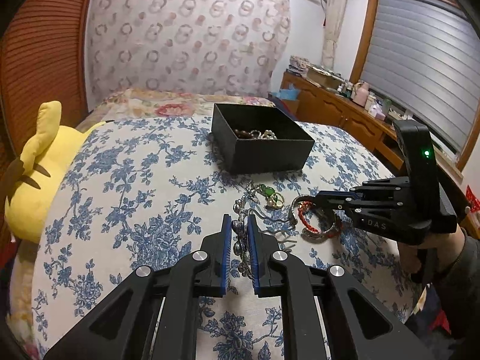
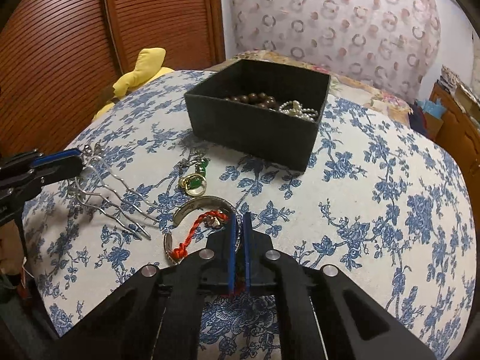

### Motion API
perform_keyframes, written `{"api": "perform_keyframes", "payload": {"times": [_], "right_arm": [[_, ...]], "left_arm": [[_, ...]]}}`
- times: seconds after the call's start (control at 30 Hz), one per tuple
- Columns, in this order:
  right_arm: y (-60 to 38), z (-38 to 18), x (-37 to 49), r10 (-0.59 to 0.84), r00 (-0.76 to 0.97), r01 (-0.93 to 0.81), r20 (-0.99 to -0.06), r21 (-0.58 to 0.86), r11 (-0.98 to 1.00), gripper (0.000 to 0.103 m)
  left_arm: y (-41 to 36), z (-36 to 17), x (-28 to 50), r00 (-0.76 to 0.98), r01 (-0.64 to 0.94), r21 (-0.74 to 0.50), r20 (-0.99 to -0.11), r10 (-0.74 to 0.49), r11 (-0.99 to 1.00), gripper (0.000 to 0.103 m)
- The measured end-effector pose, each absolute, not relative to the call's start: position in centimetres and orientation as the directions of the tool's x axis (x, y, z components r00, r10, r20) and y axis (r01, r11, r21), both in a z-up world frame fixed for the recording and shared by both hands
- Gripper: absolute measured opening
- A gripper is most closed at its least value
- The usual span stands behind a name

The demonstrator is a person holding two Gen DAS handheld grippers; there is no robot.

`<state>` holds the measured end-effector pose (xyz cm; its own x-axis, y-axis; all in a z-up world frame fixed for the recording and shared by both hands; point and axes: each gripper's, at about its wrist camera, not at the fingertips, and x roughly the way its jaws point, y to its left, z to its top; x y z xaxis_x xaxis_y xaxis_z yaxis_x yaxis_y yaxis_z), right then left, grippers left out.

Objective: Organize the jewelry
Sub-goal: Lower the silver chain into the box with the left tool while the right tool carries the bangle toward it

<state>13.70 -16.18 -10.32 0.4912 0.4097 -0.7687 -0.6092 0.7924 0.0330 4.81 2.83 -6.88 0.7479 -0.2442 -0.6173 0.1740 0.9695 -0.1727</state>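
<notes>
A black open box (image 1: 261, 144) (image 2: 255, 120) sits on the blue-flowered bedspread and holds brown beads (image 2: 255, 99) and pearls (image 2: 297, 109). My left gripper (image 1: 240, 225) (image 2: 75, 156) is shut on the ornate head of a silver hair comb (image 1: 240, 240) (image 2: 114, 201), whose wavy prongs lie on the cloth. My right gripper (image 2: 239, 222) (image 1: 312, 201) is shut on a silver cuff bangle (image 2: 204, 207) (image 1: 318, 231) with a red cord (image 2: 195, 231) tied to it. Green-stone gold jewelry (image 1: 271, 195) (image 2: 195, 180) lies between the grippers and the box.
A yellow plush toy (image 1: 39, 174) (image 2: 141, 72) lies at the bed's left edge by a wooden slatted door (image 2: 90, 45). A wooden dresser (image 1: 339, 111) with bottles stands to the right under a window. A patterned quilt (image 1: 186, 36) stands behind the bed.
</notes>
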Motion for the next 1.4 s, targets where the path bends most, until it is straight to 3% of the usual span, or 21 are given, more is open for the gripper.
{"api": "perform_keyframes", "payload": {"times": [0.4, 0.93, 1.4], "right_arm": [[-16.7, -7.3, 12.3, 0.422, 0.576, -0.606, -0.700, -0.019, 0.795, 0.005], [-18.2, -5.4, 13.0, 0.438, 0.603, -0.579, -0.666, 0.011, 0.815, 0.005], [-18.3, -2.6, 18.2, 0.433, 0.652, -0.560, -0.622, -0.010, 0.829, 0.005]], "left_arm": [[2.5, -5.6, 5.5, 0.775, 0.183, -0.158, -0.584, -0.242, 0.970, 0.008], [1.7, -2.6, 5.9, 0.815, 0.218, -0.158, -0.513, -0.268, 0.963, 0.008], [0.8, 0.4, 12.4, 0.835, 0.238, -0.126, -0.481, -0.269, 0.963, 0.008]]}}
